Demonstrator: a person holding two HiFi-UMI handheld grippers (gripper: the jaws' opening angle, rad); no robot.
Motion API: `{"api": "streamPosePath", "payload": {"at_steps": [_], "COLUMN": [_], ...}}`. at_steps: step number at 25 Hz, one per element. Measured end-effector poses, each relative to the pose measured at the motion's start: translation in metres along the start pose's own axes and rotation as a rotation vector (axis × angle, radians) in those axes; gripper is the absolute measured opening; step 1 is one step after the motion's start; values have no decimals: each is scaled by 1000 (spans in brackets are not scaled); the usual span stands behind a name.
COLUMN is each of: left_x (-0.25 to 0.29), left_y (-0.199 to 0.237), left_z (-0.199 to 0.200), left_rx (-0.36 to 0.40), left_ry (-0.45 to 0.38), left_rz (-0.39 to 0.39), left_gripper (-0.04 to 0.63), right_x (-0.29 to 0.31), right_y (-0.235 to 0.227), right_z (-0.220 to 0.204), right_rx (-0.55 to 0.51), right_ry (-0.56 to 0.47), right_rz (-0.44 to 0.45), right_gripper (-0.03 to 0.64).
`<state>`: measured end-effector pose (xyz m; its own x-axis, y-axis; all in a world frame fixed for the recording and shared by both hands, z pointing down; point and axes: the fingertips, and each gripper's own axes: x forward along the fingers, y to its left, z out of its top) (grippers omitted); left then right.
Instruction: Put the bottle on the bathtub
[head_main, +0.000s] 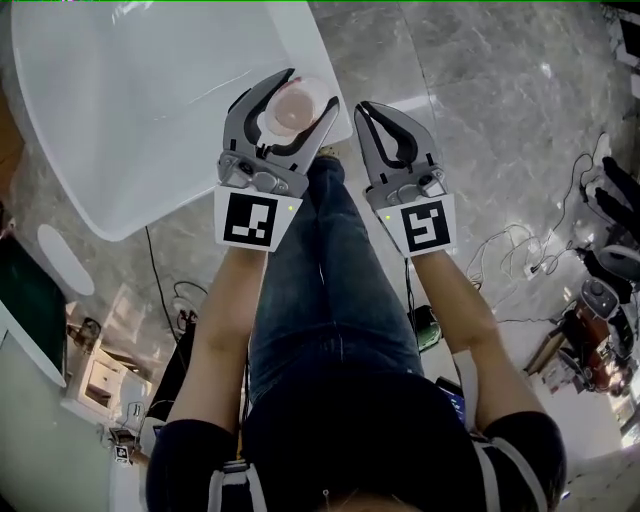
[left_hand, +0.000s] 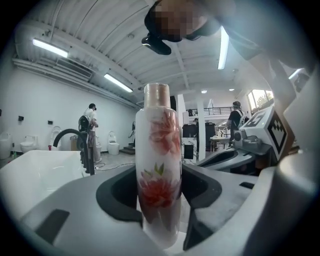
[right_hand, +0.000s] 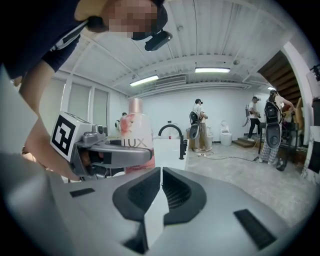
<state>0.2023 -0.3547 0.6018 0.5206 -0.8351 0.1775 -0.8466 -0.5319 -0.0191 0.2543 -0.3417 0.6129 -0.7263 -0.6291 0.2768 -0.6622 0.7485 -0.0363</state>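
My left hand-held gripper is clamped on the flowery bottle and holds it upright. The right hand-held gripper just beside it is closed on nothing. The bottle hangs over the near corner of the white bathtub, upper left of frame. Looks like the placing step to me. Next I'd need to lower it flat onto the rim, then let go.

Right gripper: jaws pressed together at the tips, nothing between them.
Left gripper: just beside and to its left, marker cube facing the camera, one jaw lying across the front of the bottle.
Bottle: upright, white, pink cap and flower print, lettered "LUX".
Bathtub: white, directly ahead, with a black arched faucet on its rim.
Standing people: well beyond, on a grey floor.
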Motion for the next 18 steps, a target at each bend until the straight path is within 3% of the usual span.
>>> {"api": "streamPosePath", "payload": {"at_steps": [12,18], "left_x": [42,56], "left_y": [-3,0], "left_z": [-58,-72], "left_rx": [40,50], "left_ry": [65,51], "left_rz": [-11,-19], "left_gripper": [239,239], "right_x": [17,23], "right_y": [-22,-23], "right_z": [-55,-66], "right_rx": [33,24], "right_ry": [71,98], "right_rz": [-13,-12], "right_gripper": [31,31]}}
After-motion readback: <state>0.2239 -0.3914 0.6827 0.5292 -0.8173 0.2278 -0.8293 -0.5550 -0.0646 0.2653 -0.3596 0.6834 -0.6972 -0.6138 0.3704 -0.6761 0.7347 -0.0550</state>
